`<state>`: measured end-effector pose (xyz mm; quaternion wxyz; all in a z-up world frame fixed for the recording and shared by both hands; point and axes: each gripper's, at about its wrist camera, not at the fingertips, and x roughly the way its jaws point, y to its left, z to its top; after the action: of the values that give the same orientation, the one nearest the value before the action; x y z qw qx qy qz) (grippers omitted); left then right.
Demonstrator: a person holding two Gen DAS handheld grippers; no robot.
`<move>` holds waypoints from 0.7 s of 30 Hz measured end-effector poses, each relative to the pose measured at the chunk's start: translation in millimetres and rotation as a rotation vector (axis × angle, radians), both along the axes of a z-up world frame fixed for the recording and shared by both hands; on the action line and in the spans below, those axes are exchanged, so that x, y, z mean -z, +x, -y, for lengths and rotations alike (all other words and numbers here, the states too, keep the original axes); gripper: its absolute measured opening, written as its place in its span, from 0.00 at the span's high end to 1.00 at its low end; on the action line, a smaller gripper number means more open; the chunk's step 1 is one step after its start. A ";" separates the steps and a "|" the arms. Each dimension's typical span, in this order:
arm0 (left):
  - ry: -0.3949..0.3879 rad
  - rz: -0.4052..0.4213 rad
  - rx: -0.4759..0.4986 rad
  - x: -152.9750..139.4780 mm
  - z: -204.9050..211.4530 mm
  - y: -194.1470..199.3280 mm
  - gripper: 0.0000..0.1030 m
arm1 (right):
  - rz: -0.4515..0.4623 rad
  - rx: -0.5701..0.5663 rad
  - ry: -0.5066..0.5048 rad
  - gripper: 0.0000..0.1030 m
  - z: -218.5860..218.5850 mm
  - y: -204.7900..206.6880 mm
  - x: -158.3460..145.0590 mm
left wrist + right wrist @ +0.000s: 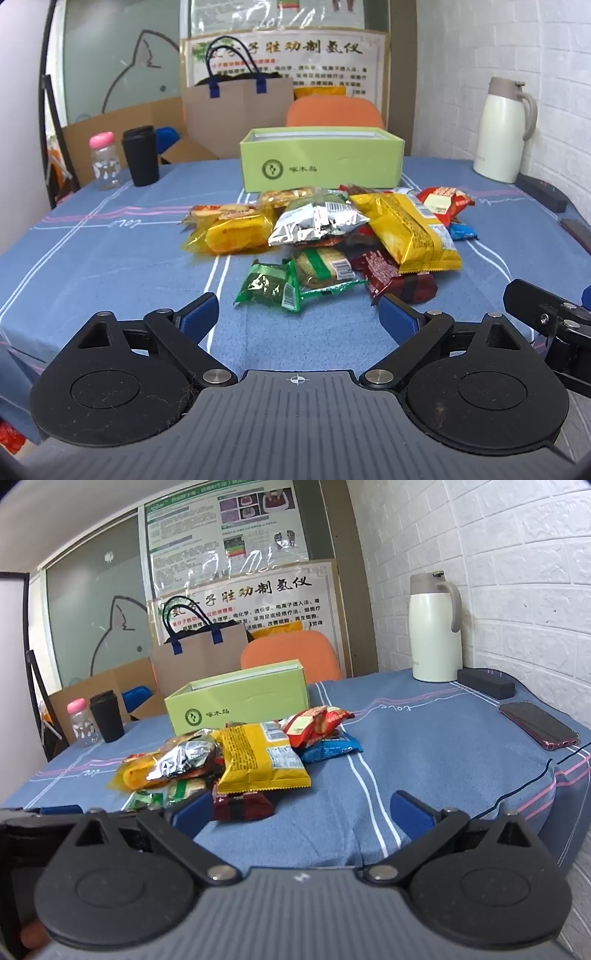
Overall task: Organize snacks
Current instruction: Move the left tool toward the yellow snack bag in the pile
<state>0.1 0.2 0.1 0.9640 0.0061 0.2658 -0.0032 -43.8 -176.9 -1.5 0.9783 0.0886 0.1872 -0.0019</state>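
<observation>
A pile of snack packets lies on the blue tablecloth: a big yellow bag (410, 229) (258, 760), a silver packet (317, 221) (184, 760), an orange-yellow packet (232, 232), a green packet (269, 288), a dark red packet (391, 280) (243, 806), a red packet (314, 723) and a blue one (328, 749). An open light-green box (321, 162) (240, 701) stands behind the pile. My left gripper (299, 314) is open and empty, just short of the green packet. My right gripper (299, 812) is open and empty, to the right of the dark red packet.
A black cup (140, 155) and a pink-capped bottle (105, 160) stand at the back left. A white thermos jug (436, 627) stands at the back right by the brick wall, with a black case (485, 683) and a phone (537, 725) near the right table edge.
</observation>
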 end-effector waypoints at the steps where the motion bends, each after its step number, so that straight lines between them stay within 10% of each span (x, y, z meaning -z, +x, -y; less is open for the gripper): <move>1: 0.002 -0.004 0.001 0.0 0.0 0.1 0.20 | -0.002 -0.001 0.000 0.01 -0.4 0.4 -0.3; 21: -0.015 -0.012 -0.008 4.0 -7.9 1.1 0.16 | -0.021 -0.029 -0.040 0.01 -10.6 1.6 3.1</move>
<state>1.2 8.1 -4.0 0.9624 -0.0022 0.2717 -0.0016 -42.1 -166.3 -4.5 0.9778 0.0661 0.1985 0.0074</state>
